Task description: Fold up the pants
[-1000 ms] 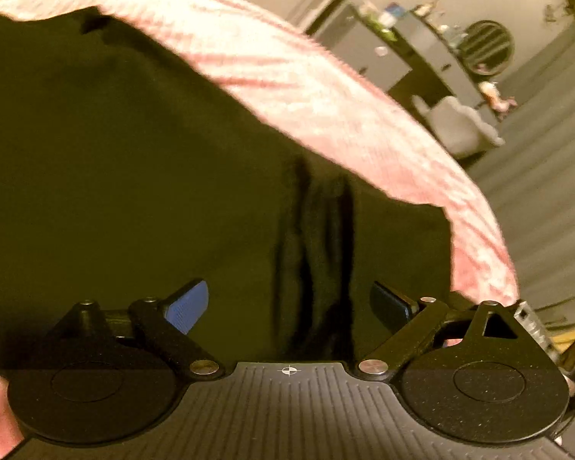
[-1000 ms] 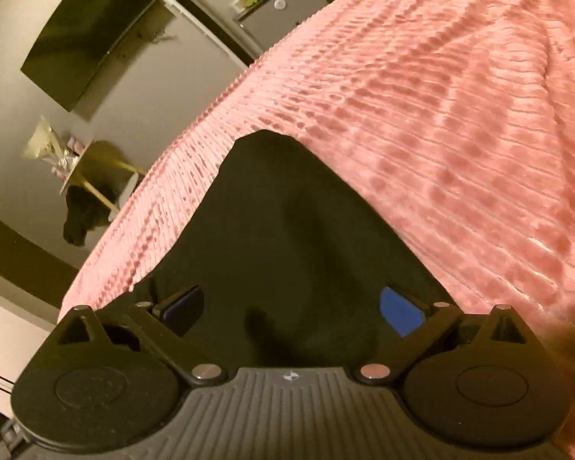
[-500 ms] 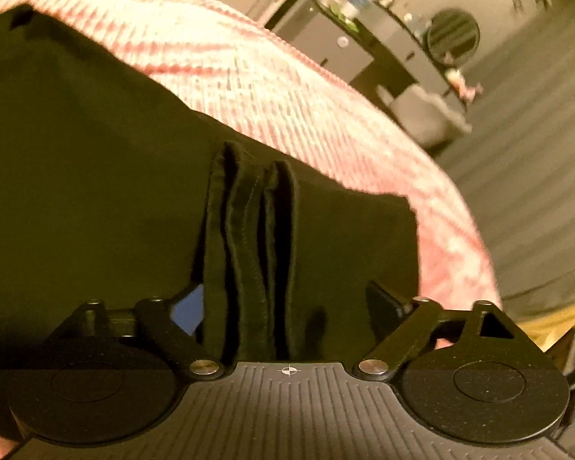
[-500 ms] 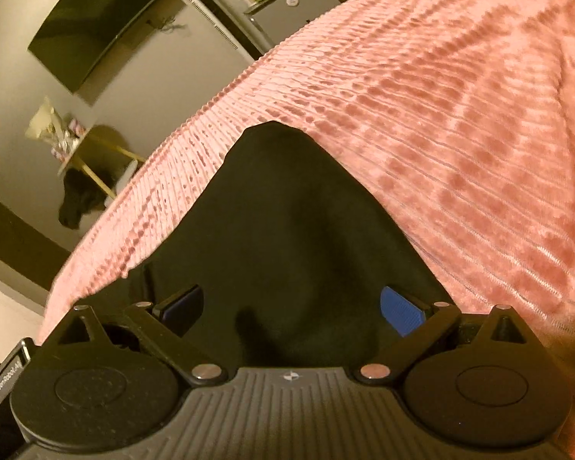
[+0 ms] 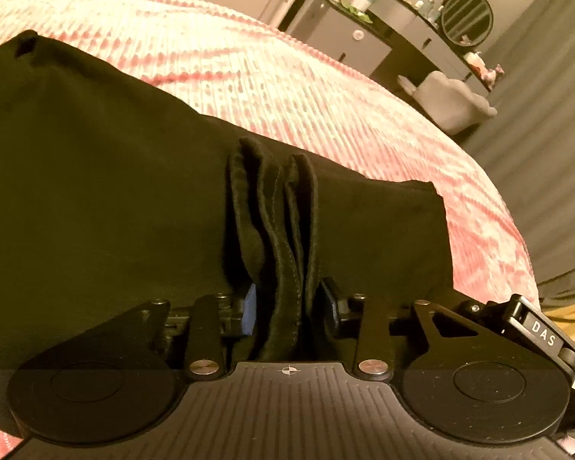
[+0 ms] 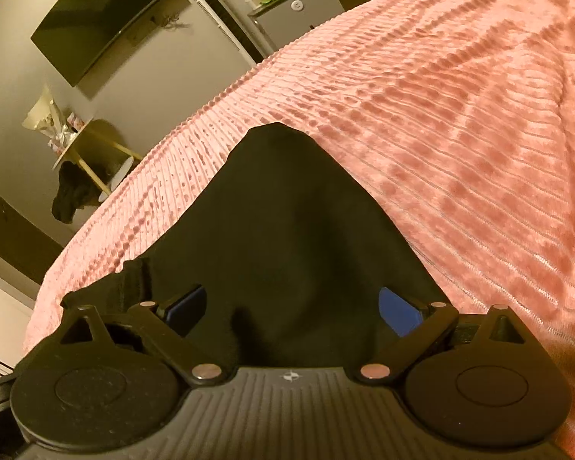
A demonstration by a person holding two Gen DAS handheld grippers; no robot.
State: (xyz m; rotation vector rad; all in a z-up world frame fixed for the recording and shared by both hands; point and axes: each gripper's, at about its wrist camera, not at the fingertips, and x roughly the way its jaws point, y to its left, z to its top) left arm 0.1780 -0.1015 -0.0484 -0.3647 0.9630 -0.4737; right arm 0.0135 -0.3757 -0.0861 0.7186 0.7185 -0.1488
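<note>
The black pants [image 5: 107, 199] lie spread on a pink ribbed bedspread [image 5: 287, 88], covering most of the lower left of the left wrist view. A bunch of gathered folds [image 5: 276, 237] stands up from the flat cloth and runs straight into the left gripper [image 5: 287, 303], whose fingers are drawn in against that bunch from both sides, pinching it. In the right wrist view the pants [image 6: 287, 237] rise to a blunt point against the bedspread [image 6: 460, 134], and the right gripper [image 6: 291, 306] sits over the dark cloth with its fingers spread wide, blue pads [image 6: 396, 310] apart and nothing pinched between them.

Beyond the bed's edge, the left view shows a dark dresser [image 5: 368, 34] with bottles on top, a round mirror [image 5: 467, 18] and a pale chair [image 5: 448, 101]. The right view shows a wall-mounted television [image 6: 103, 19], a small fridge [image 6: 295, 11] and a side table [image 6: 92, 149] with dark cloth hanging off it. Nothing lies on the pants except the grippers themselves.

A second ago the left fingers stood wide apart over flat cloth; half a second ago the folds had risen between them; now they have closed on those folds. The right gripper has barely shifted.
</note>
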